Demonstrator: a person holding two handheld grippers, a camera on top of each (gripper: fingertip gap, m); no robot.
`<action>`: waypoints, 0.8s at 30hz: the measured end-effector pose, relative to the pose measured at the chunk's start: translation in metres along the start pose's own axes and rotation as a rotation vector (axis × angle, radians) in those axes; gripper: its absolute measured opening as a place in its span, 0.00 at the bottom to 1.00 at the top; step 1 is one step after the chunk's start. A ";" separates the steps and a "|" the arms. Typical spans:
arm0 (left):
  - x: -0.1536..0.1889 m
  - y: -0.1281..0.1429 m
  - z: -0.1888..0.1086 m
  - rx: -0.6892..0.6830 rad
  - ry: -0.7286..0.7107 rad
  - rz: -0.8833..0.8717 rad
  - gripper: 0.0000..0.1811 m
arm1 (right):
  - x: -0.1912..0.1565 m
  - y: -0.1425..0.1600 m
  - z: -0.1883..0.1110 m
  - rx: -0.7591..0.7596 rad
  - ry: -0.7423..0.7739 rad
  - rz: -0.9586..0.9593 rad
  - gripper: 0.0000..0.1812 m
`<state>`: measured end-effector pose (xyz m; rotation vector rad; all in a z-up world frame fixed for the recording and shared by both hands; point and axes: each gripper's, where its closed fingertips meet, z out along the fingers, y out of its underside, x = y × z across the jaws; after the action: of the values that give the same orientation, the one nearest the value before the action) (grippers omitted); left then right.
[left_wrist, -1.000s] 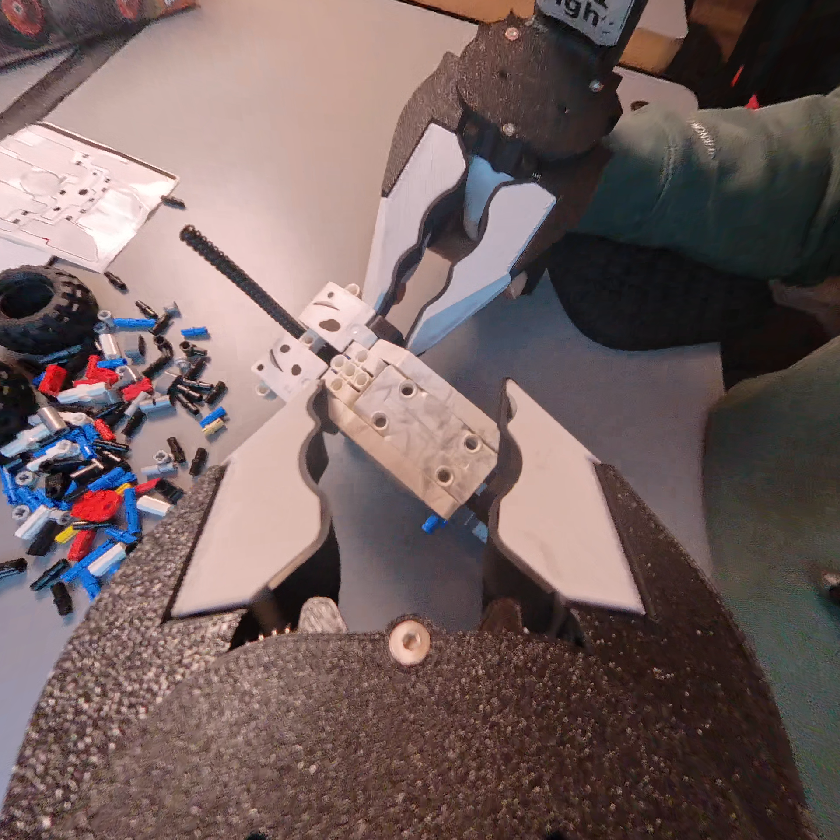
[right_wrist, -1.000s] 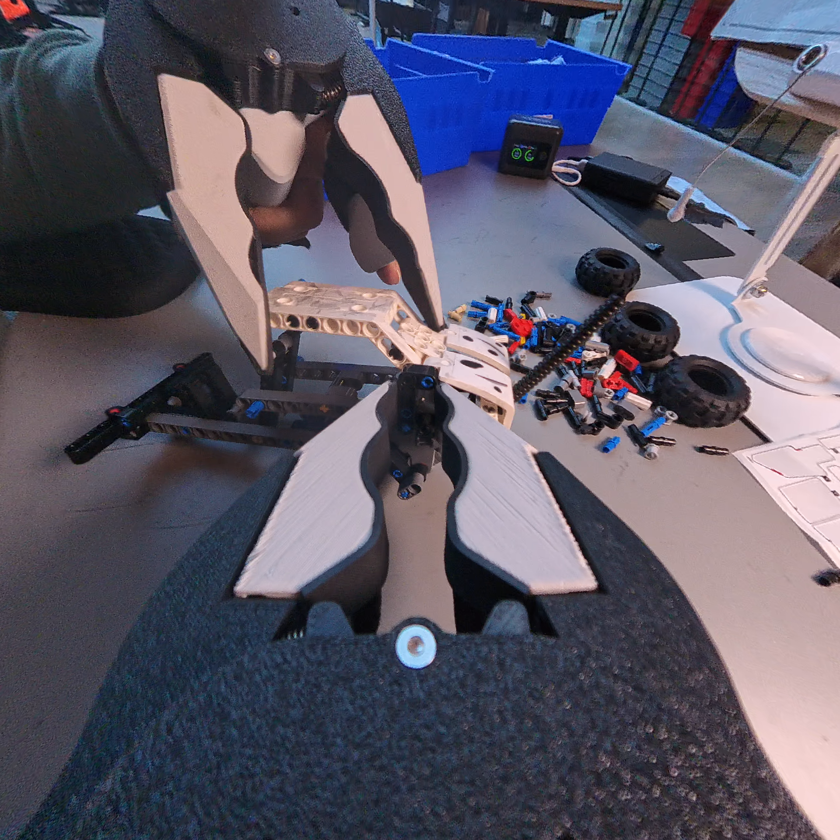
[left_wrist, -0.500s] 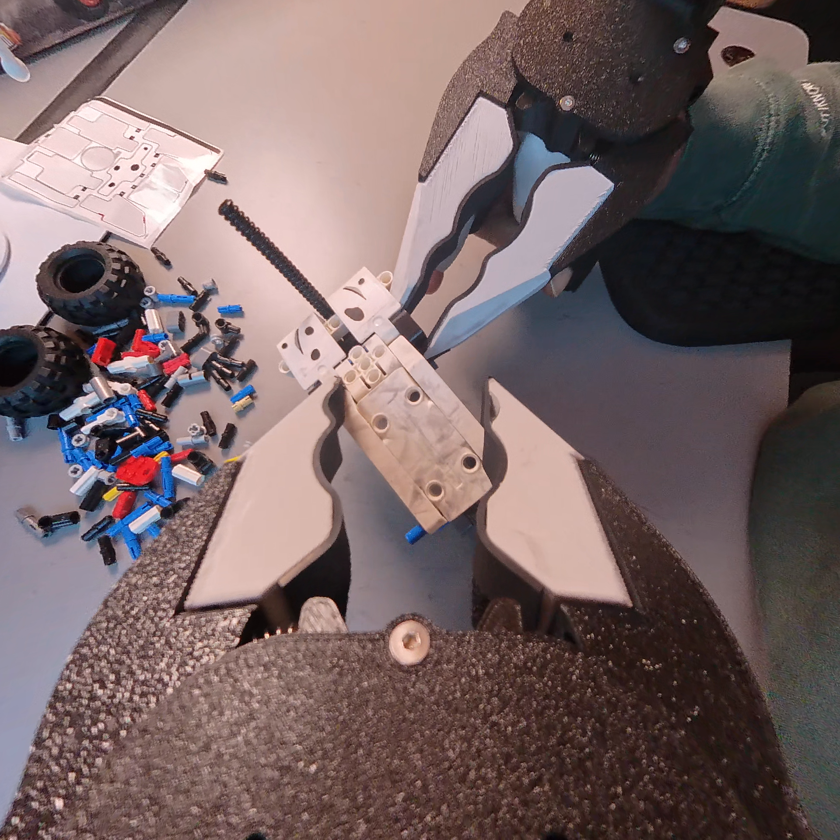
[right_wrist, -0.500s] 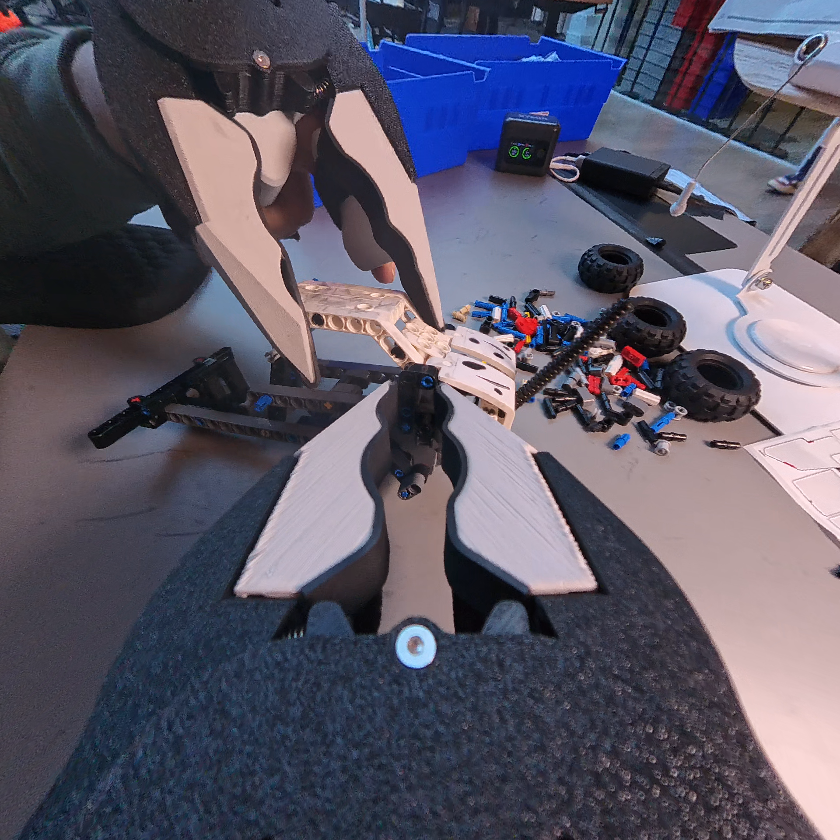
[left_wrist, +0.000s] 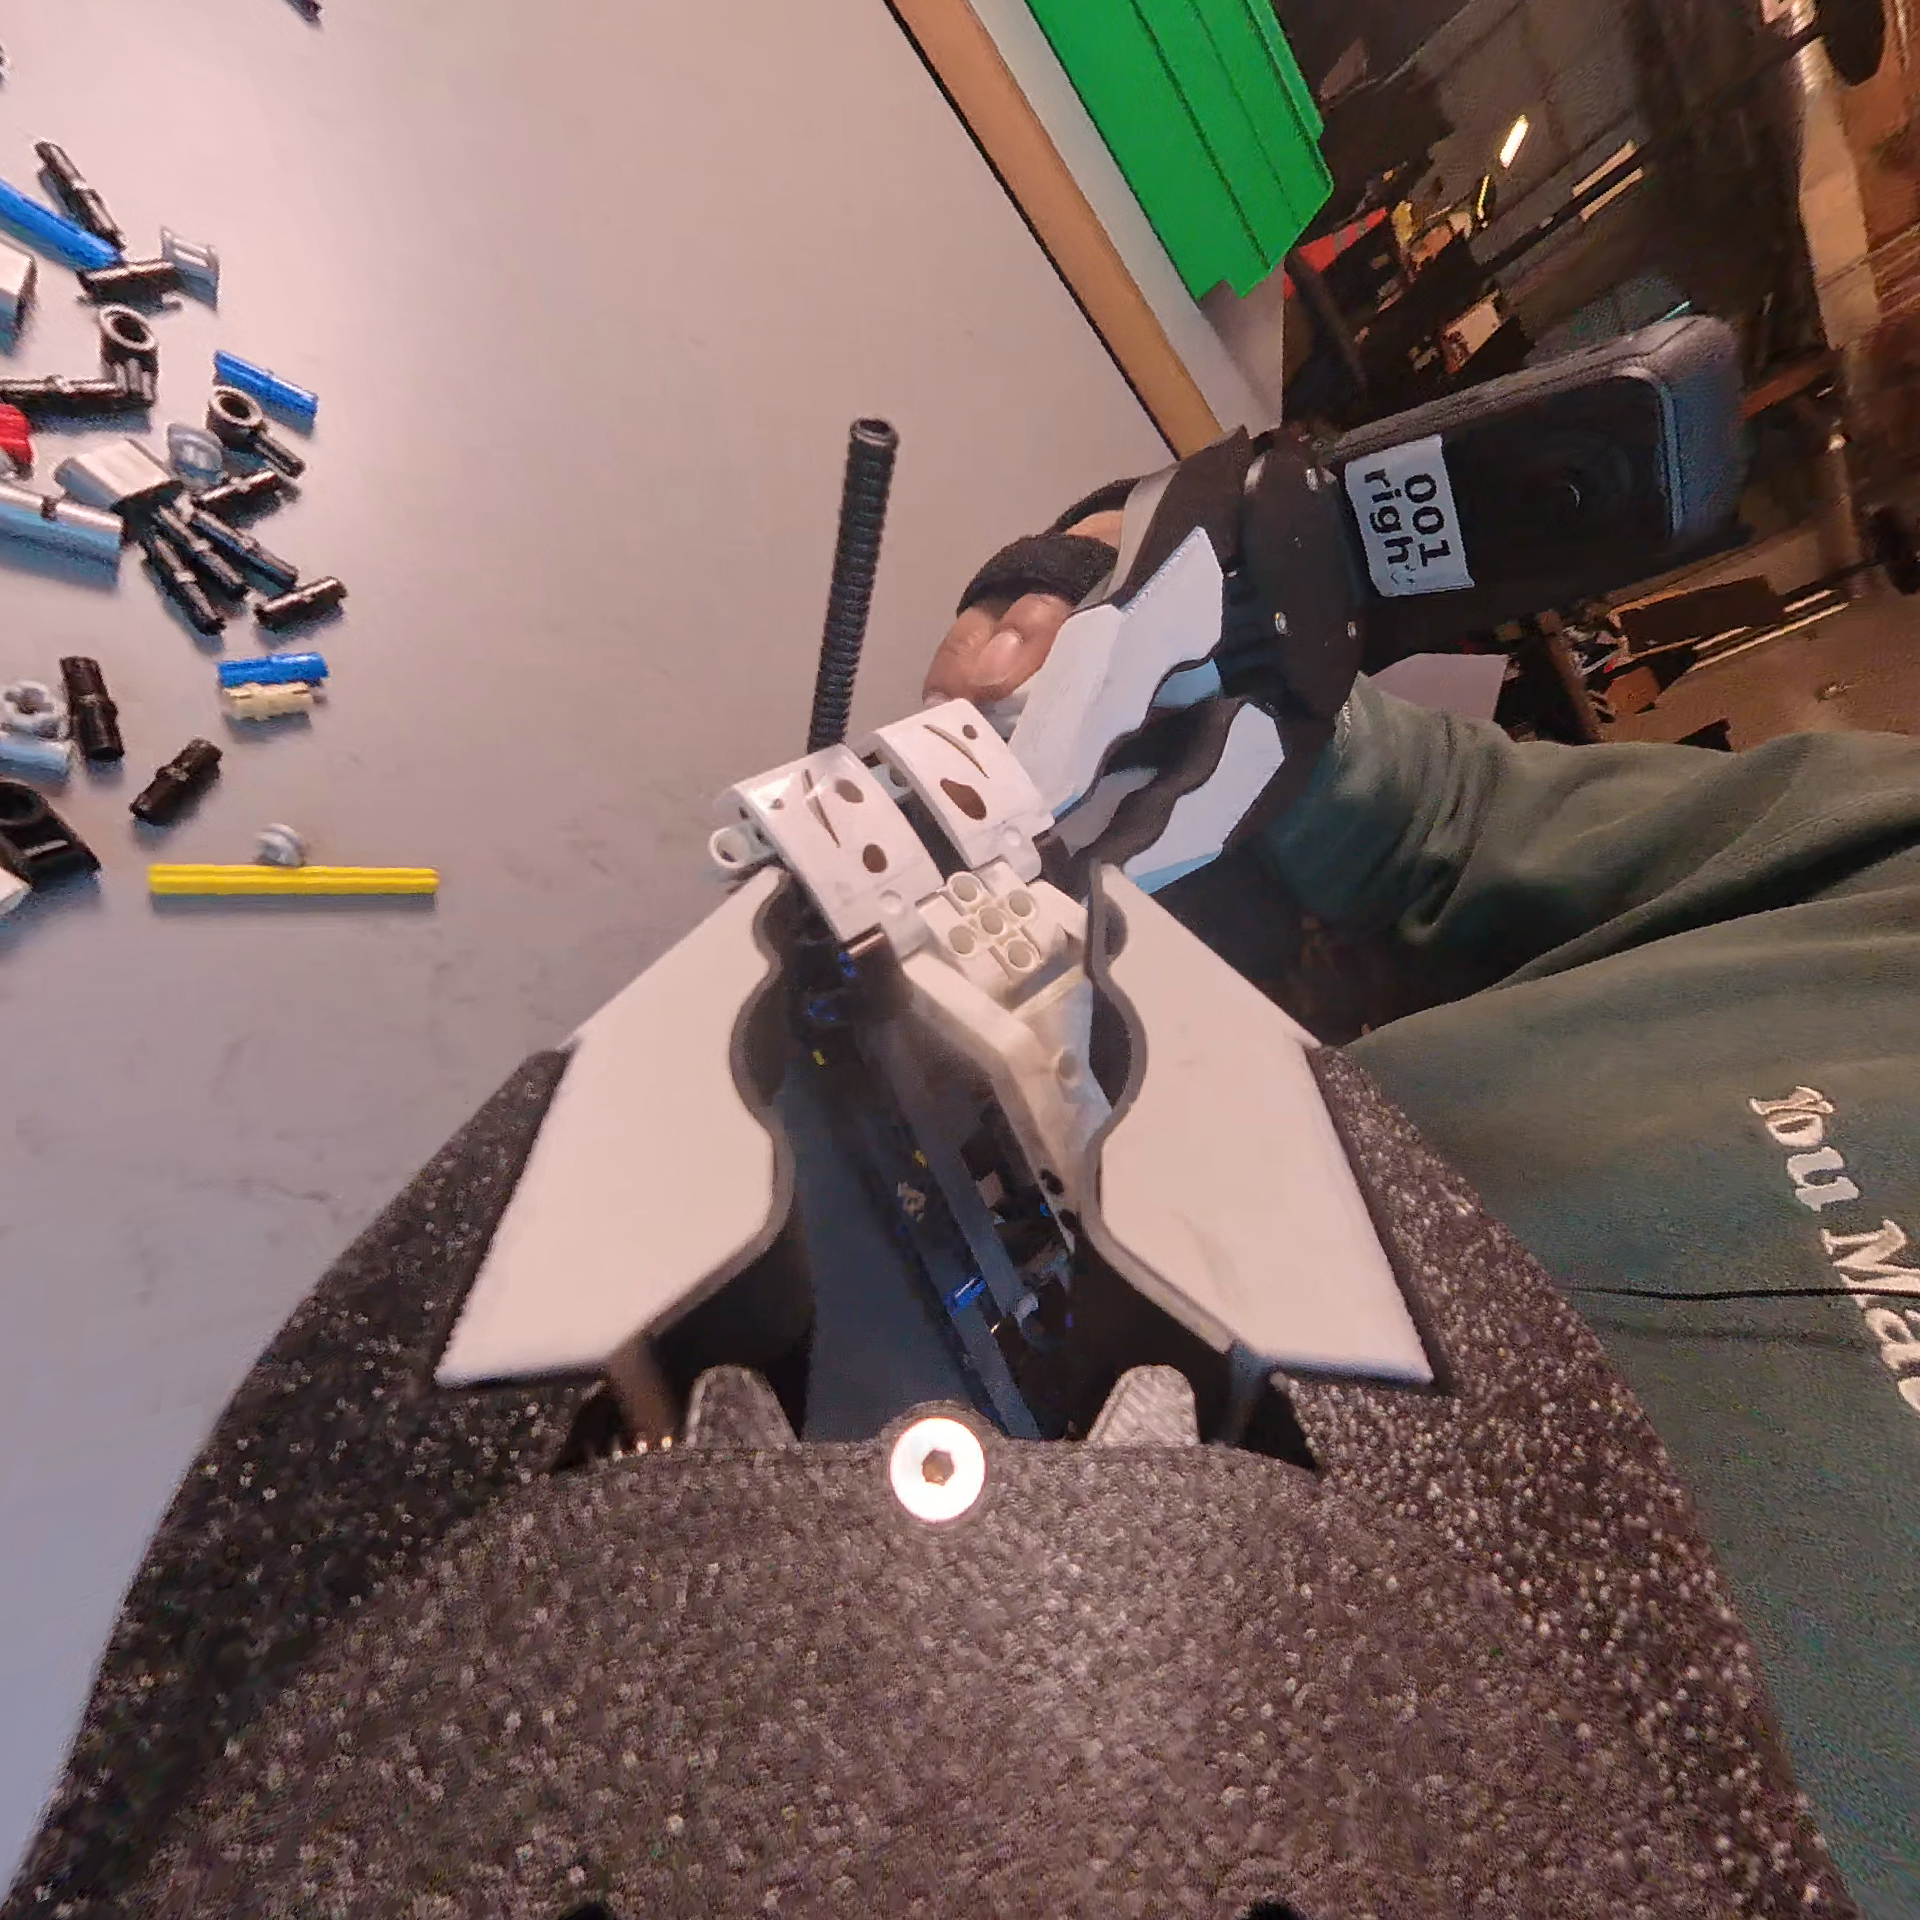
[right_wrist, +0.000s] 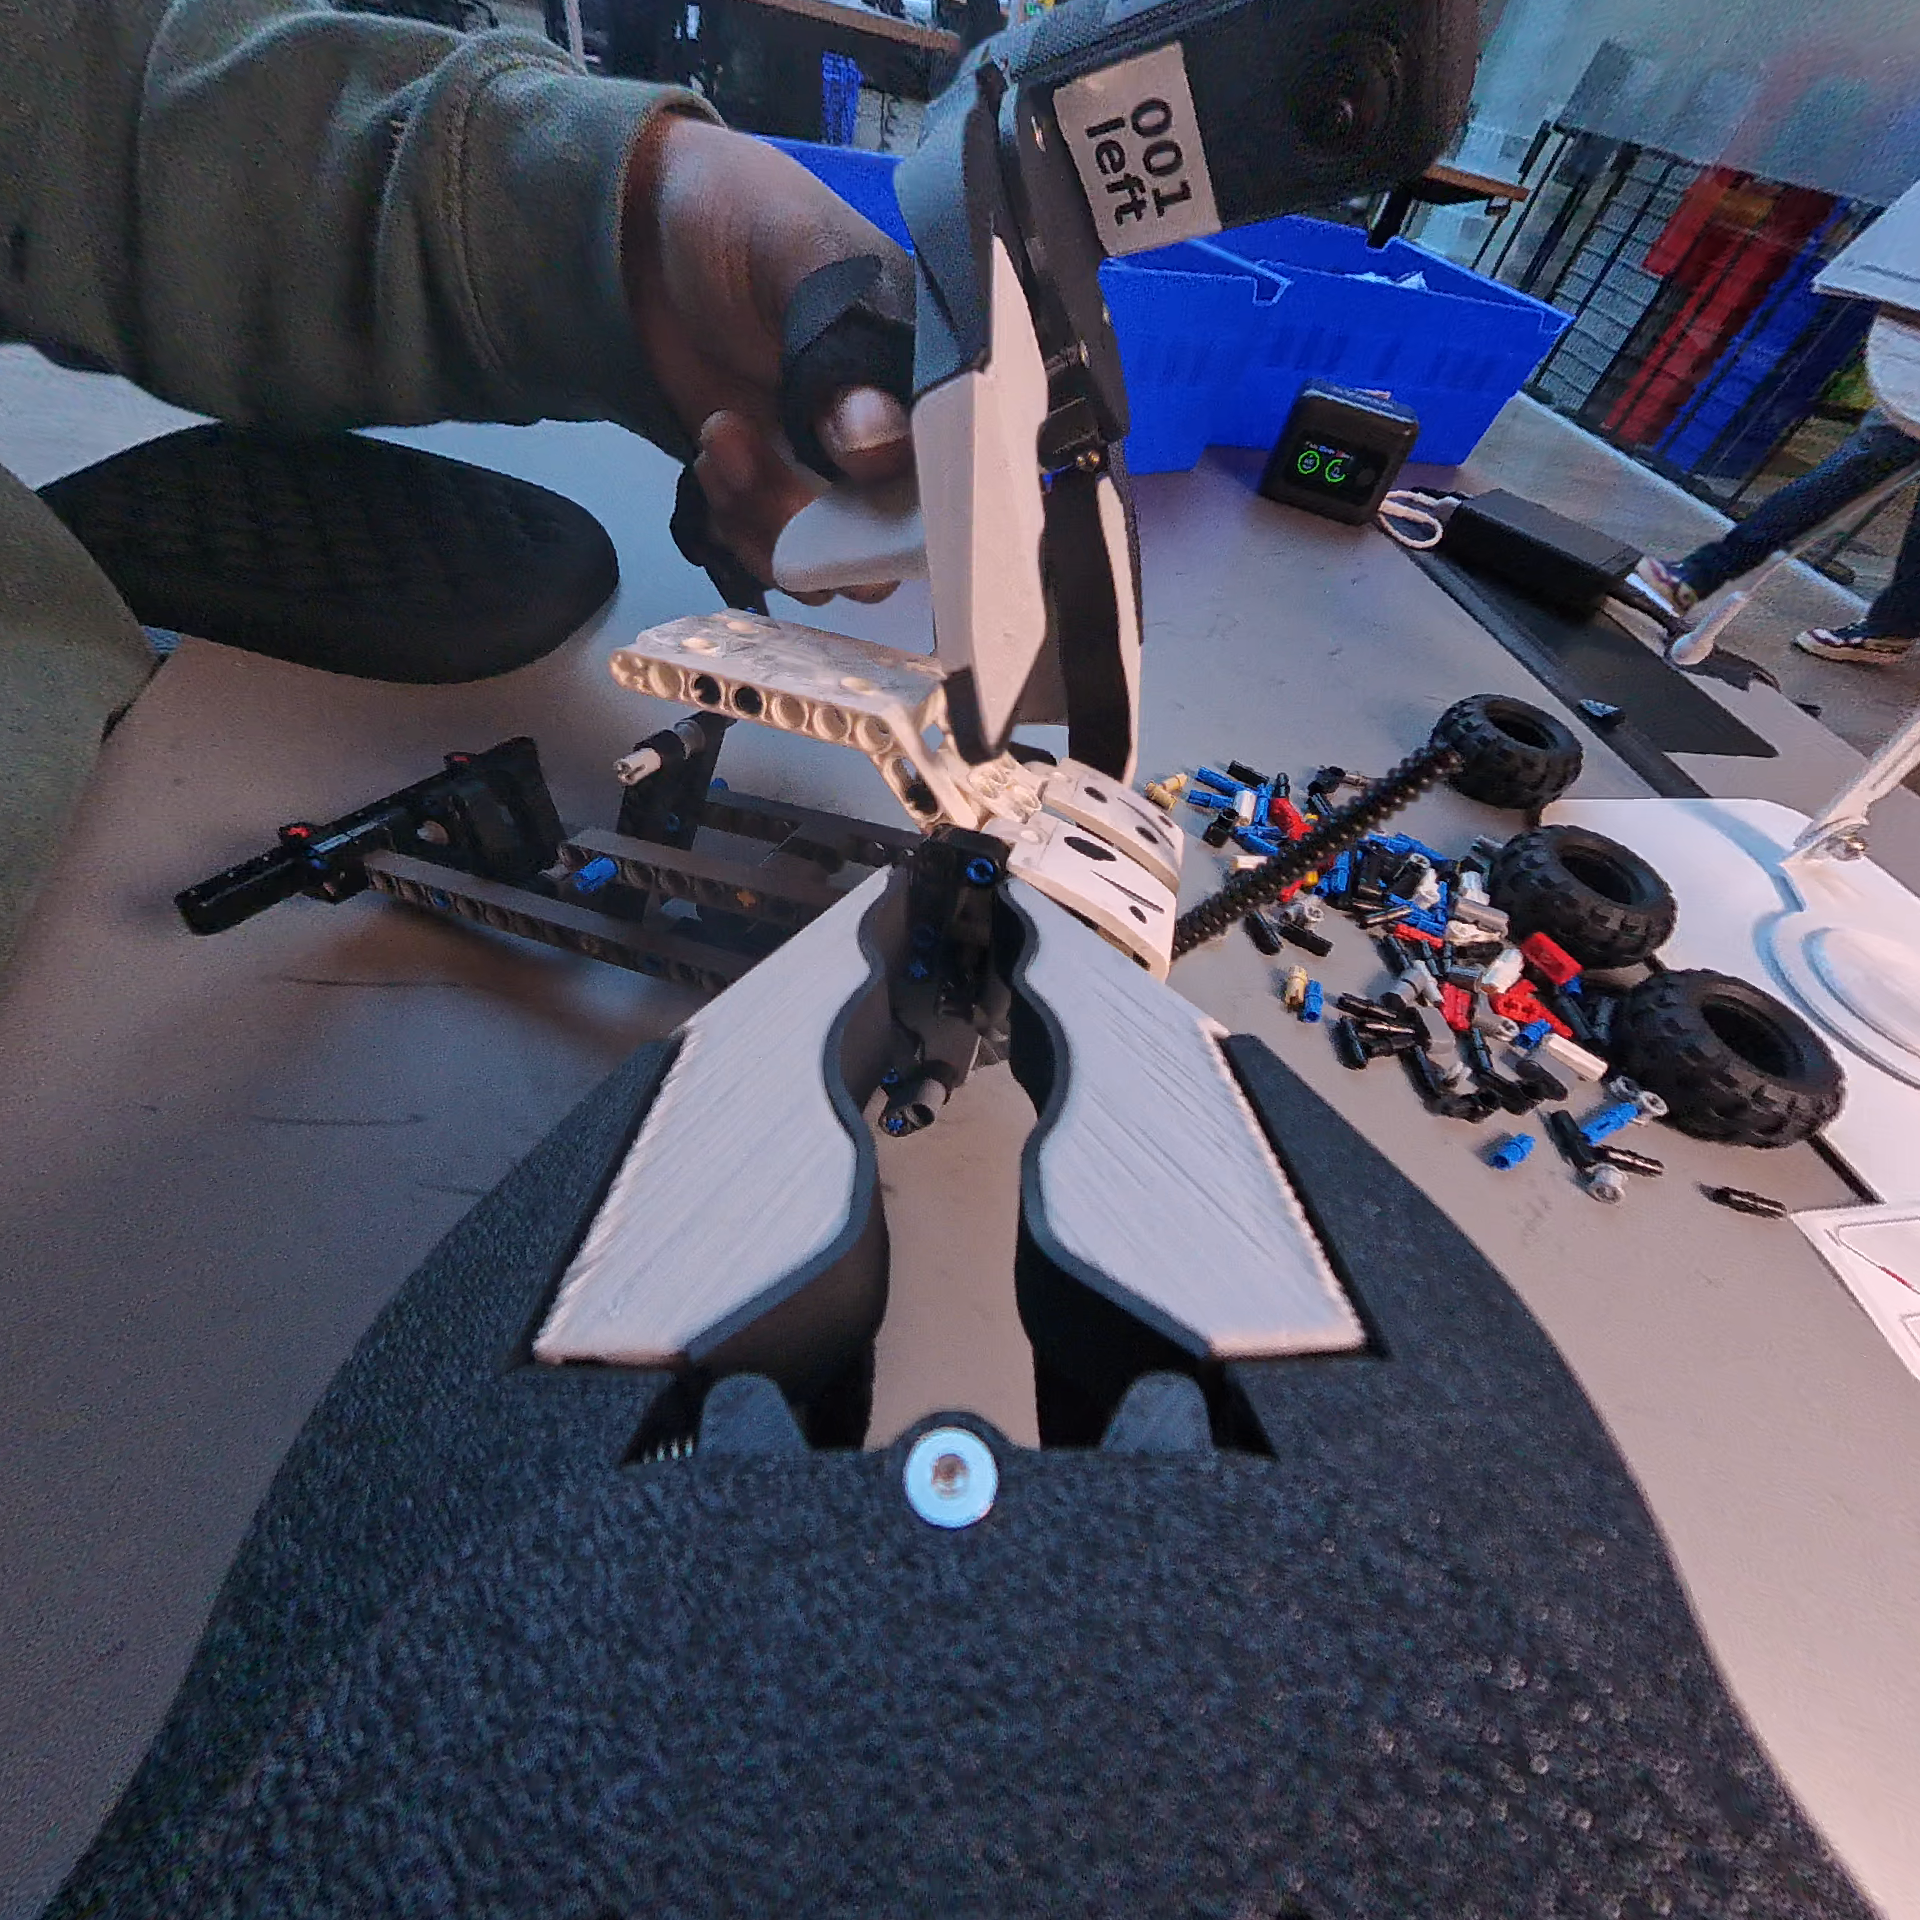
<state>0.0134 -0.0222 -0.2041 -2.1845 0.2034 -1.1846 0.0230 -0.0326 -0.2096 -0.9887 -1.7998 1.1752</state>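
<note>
The left gripper (left_wrist: 935, 894) is showing a rough black speckled body, 2 pale grey fingers (left_wrist: 644, 1122) with wavy black inner edges, and 1 silver hex screw (left_wrist: 937, 1469). The right gripper (right_wrist: 951, 883) is looking alike, its fingers (right_wrist: 1153, 1153) ridged white. Each is carrying a white sticker (right_wrist: 1135, 151). The person is wearing a dark green sleeve (left_wrist: 1558, 862).
</note>
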 end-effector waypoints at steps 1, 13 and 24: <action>-0.003 0.001 -0.002 0.005 0.003 -0.022 0.25 | -0.001 0.000 0.001 -0.004 0.002 -0.005 0.08; -0.012 0.007 -0.013 0.110 0.016 -0.015 0.08 | 0.001 0.008 0.005 -0.074 0.028 0.126 0.07; -0.006 0.013 -0.010 0.113 0.033 0.006 0.07 | -0.004 0.013 -0.002 -0.096 -0.020 0.195 0.06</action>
<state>0.0038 -0.0343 -0.2119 -2.0667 0.1535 -1.1999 0.0289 -0.0314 -0.2222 -1.2350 -1.8212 1.2286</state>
